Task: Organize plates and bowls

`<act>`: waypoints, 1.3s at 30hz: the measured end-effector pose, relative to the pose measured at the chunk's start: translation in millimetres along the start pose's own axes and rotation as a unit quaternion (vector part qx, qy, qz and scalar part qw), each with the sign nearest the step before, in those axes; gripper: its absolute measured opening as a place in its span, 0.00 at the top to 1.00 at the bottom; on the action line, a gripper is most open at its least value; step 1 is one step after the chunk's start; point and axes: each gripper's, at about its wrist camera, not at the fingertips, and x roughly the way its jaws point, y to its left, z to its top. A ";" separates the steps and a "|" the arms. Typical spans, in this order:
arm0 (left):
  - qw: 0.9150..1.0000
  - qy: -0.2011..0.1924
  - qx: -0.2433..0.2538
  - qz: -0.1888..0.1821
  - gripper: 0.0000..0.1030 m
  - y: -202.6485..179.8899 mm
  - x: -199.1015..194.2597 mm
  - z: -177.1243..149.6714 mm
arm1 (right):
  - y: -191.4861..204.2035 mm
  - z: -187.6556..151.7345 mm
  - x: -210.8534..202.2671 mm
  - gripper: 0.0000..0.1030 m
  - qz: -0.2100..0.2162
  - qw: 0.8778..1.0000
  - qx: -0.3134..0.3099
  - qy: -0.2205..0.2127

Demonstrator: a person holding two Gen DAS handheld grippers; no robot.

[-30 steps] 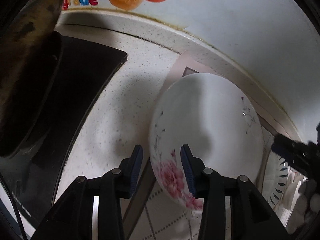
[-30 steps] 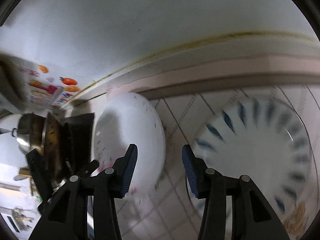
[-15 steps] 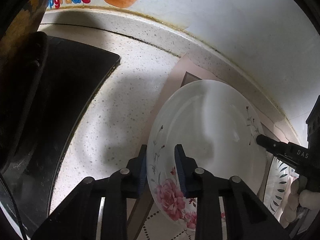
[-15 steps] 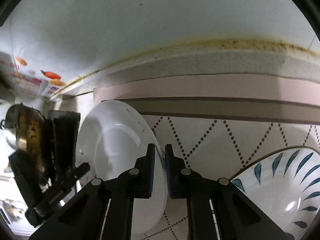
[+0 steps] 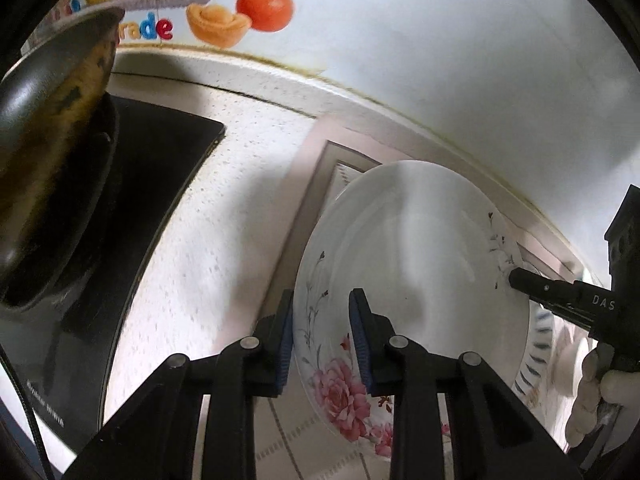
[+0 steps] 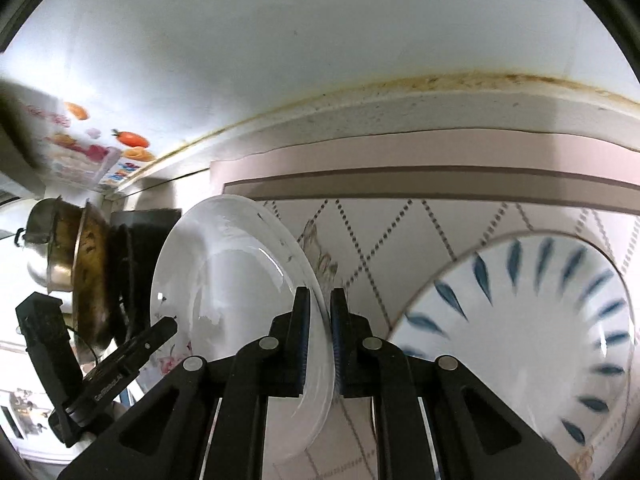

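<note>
A white plate with pink flowers (image 5: 416, 272) is held tilted above a patterned mat (image 6: 400, 232). My left gripper (image 5: 323, 344) straddles its near rim, with a gap between the right pad and the plate. My right gripper (image 6: 319, 340) is shut on the opposite rim of the same plate (image 6: 224, 280). The right gripper's finger also shows in the left wrist view (image 5: 560, 292), and the left gripper shows in the right wrist view (image 6: 132, 352). A white bowl with blue leaf marks (image 6: 532, 340) stands on the mat to the right.
A black stove top (image 5: 132, 184) with a worn wok (image 5: 48, 128) lies to the left. A speckled white counter (image 5: 224, 224) runs to a white wall (image 5: 440, 60) with fruit stickers (image 5: 264, 4). A steel pot (image 6: 44, 248) stands behind the wok.
Both grippers closed in on the flowered plate's opposite rims. The plate has tilted and risen off the mat. The left jaws stand slightly wider than half a second ago.
</note>
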 end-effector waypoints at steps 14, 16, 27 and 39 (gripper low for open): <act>0.996 0.043 0.055 -0.052 0.77 -95.6 -60.0 -120.5 | -69.7 -137.0 -139.0 0.89 -0.018 1.000 0.013 -0.010; 0.994 0.058 0.068 -0.062 0.77 -108.4 -56.1 -136.7 | -88.5 -162.8 -151.2 0.89 -0.022 0.999 0.028 -0.010; 0.983 0.107 0.142 -0.050 0.77 -172.0 -16.1 -188.5 | -175.7 -247.5 -171.0 0.89 -0.045 0.995 0.090 -0.023; 0.974 0.108 0.198 0.014 0.77 -206.6 9.7 -208.8 | -216.5 -271.0 -171.1 0.89 -0.046 0.994 0.099 -0.022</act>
